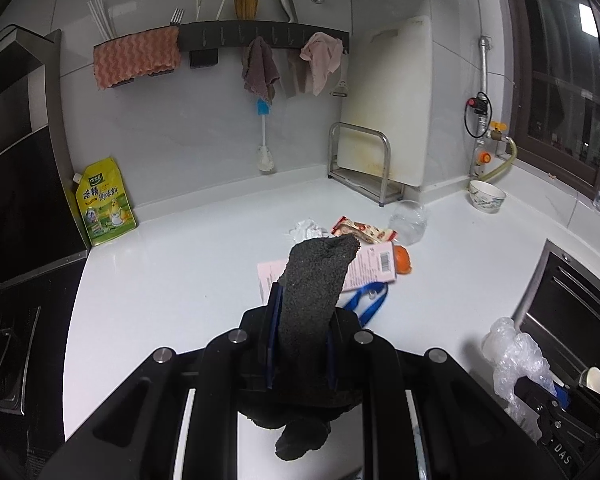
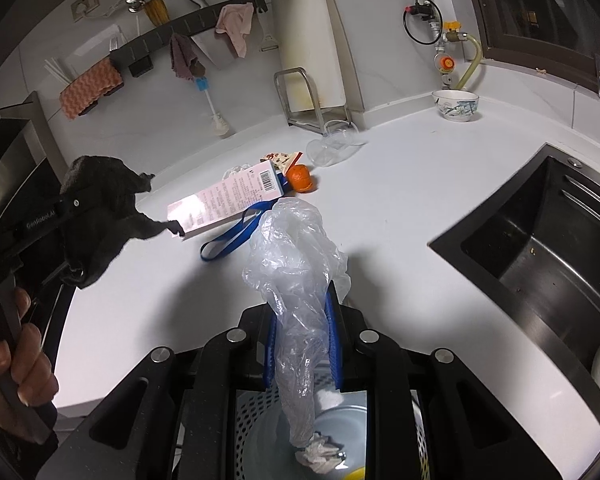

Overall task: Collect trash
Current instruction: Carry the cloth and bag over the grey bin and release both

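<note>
A: Light falls from overhead, indoors; the white surface (image 1: 188, 280) is bright, nearly washed out around the pink box (image 2: 224, 200).

B: The window (image 1: 560, 80) is black, with only a small lamp reflection on its glass. No daylight.

A: Shadows are soft. In the right wrist view a grey one lies on the surface under the plastic bag (image 2: 296, 256), another below the dark cloth (image 2: 100, 216).

B: Both views bend hard at the rim. The wall rail (image 1: 260, 32) above the box curves, and the corners go black.

A: The middle is sharp enough to show the box's barcode. The black hand-held gripper body near the lens is underexposed, its detail lost.

B: The sink (image 2: 540, 240) shows dull glints on its steel.
</note>
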`<state>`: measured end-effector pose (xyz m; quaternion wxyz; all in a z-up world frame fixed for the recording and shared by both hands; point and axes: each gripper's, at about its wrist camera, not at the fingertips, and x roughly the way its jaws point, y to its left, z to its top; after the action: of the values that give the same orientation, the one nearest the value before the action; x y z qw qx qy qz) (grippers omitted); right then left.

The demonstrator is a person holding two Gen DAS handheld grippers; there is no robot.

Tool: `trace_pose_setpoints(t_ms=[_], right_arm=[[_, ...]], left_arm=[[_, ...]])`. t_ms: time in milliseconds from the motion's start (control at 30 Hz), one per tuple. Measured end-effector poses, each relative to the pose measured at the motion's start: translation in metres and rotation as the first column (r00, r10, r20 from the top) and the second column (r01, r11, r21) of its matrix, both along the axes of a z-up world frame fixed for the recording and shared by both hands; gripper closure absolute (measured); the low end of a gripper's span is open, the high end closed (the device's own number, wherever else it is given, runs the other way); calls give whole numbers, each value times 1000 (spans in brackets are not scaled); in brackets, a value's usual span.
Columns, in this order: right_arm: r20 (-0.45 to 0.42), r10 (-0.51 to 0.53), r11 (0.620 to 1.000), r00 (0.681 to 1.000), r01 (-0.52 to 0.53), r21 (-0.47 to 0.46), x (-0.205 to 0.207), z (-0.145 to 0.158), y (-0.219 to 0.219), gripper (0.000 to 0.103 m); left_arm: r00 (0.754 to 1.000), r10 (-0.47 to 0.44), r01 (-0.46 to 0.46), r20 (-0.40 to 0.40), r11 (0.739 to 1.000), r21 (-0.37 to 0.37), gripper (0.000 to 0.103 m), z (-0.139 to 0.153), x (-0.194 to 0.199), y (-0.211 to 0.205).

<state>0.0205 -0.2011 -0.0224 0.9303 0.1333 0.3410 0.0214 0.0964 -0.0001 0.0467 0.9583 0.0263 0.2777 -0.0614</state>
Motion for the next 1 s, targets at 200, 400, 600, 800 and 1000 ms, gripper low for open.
trace_pose_setpoints(t_ms=[200, 400, 600, 800, 1000], right_arm=[[8, -2, 1000, 1000, 2, -10, -35, -3, 7, 83], [-5, 4, 1000, 1000, -4, -11, -69, -12, 11, 83], [-36, 6, 1000, 999, -7, -27, -96, -25, 14, 83], [-84, 1, 1000, 996, -1, -2, -112, -49, 8, 83], [-143, -10, 1000, 990, 13, 16, -112, -75, 6, 83]], left_arm=[[999, -34, 34, -1, 999, 0, 85, -6, -41, -6], [997, -71, 71, -26, 997, -6, 85, -20, -81, -13], [989, -122, 120, -81, 992, -28, 85, -40, -109, -28], [979, -156, 155, -129, 988, -20, 85, -69, -126, -42], [960, -173, 176, -219, 984, -7, 85, -104, -128, -51]])
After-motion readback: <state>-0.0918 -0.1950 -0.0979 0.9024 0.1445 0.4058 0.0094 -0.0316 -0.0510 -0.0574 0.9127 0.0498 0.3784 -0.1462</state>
